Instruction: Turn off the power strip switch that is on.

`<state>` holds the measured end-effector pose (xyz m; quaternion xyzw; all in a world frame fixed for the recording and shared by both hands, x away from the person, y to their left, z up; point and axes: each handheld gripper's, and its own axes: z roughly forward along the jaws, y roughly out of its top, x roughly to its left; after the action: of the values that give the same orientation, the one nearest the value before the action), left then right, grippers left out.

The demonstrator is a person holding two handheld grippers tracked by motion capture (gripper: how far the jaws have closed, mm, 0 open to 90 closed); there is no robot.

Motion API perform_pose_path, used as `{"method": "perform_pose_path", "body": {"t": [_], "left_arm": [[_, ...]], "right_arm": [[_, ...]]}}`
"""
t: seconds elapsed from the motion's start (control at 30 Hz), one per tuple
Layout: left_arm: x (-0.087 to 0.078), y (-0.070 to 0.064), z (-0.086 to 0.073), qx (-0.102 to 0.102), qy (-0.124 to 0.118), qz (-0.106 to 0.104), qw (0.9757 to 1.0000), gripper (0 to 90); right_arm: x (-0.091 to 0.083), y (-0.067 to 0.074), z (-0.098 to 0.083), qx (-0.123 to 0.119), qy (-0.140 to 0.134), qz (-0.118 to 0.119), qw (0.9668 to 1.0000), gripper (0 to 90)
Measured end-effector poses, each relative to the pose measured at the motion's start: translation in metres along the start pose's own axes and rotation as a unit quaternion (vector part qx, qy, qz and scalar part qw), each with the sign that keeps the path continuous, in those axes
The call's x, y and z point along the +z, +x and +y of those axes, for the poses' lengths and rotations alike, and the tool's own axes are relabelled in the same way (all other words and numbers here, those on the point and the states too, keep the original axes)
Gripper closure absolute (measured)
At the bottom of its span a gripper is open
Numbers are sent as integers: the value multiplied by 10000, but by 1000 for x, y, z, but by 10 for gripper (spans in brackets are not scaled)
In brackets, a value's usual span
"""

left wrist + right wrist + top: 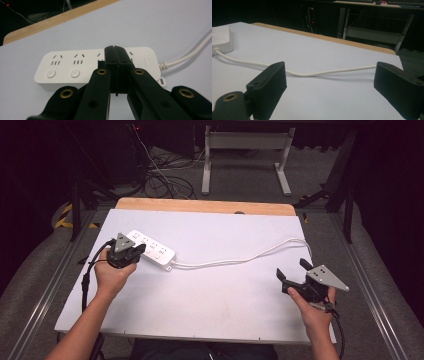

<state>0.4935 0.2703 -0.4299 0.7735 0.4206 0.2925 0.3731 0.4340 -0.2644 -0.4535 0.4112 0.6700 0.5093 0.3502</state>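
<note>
The left gripper (131,252) was the nearer one: its jaws were pressed together with nothing between them, and their tips stood over the white power strip (82,65), at about the third socket. The strip lay directly ahead of these tongs, its long axis crossing them from side to side. I judge that the next move is a press down on its top. The right gripper (292,270) had its jaws wide apart, well away from the strip, with the white cable (317,73) lying just beyond them.
</note>
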Motion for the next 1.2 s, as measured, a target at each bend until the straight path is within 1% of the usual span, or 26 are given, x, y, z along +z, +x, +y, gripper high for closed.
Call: {"method": "perform_pose_path", "body": {"t": [0.03, 0.17, 0.2, 0.23, 0.27, 0.37, 0.43, 0.47, 0.5, 0.53, 0.67, 0.73, 0.77, 0.8, 0.83, 0.87, 1.1, 1.13, 1.2], "left_arm": [[2, 0, 1, 54, 57, -21, 10000, 900], [14, -3, 4, 103, 290, -171, 9994, 900], [14, -3, 4, 103, 290, -171, 9994, 900], [20, -4, 5, 174, 425, -209, 9987, 900], [22, -5, 6, 213, 467, -213, 9985, 900], [29, -7, 7, 170, 547, -285, 9980, 900], [33, -8, 7, 155, 644, -360, 9972, 900], [34, -8, 7, 167, 684, -344, 9969, 900], [35, -8, 7, 185, 702, -346, 9968, 900], [36, -8, 7, 142, 735, -396, 9964, 900], [37, -7, 7, 106, 763, -387, 9963, 900], [38, -7, 7, 67, 795, -418, 9959, 900], [39, -7, 6, 109, 878, -442, 9951, 900], [40, -7, 6, 126, 892, -452, 9949, 900], [41, -8, 5, 96, 921, -479, 9945, 900], [42, -8, 5, 144, 941, -484, 9943, 900], [43, -9, 5, 136, 992, -482, 9938, 900], [43, -9, 4, 169, 1019, -494, 9934, 900], [43, -9, 4, 172, 1024, -478, 9934, 900]], "right_arm": [[0, 0, 0, 7, -9, 11, 10000, 116], [0, 0, 0, -16, 6, 3, 10000, 116], [0, 0, 0, -19, 6, 5, 10000, 115], [1, 0, 0, -21, 8, 6, 10000, 115], [1, 0, 0, -23, 11, 8, 10000, 115], [1, 0, 0, -26, 11, 4, 10000, 115], [1, 0, 0, -33, 24, 4, 10000, 115], [1, 1, 0, -34, 30, 4, 10000, 115], [1, 1, -1, -31, 30, 2, 10000, 115], [2, 1, -1, -30, 30, 4, 10000, 115], [1, 1, 0, -31, 25, 12, 10000, 116], [1, 1, 0, -29, 18, 8, 10000, 116], [1, 1, 0, -19, 15, 9, 10000, 117], [1, 1, 0, -15, 11, 9, 10000, 119], [1, 1, 0, -16, 12, 11, 10000, 119], [2, 1, 0, -17, 14, 14, 10000, 119], [1, 1, 0, -10, 0, 12, 10000, 120], [1, 1, 0, -10, 2, 11, 10000, 119], [1, 1, 0, -10, 8, 17, 10000, 124]]}}
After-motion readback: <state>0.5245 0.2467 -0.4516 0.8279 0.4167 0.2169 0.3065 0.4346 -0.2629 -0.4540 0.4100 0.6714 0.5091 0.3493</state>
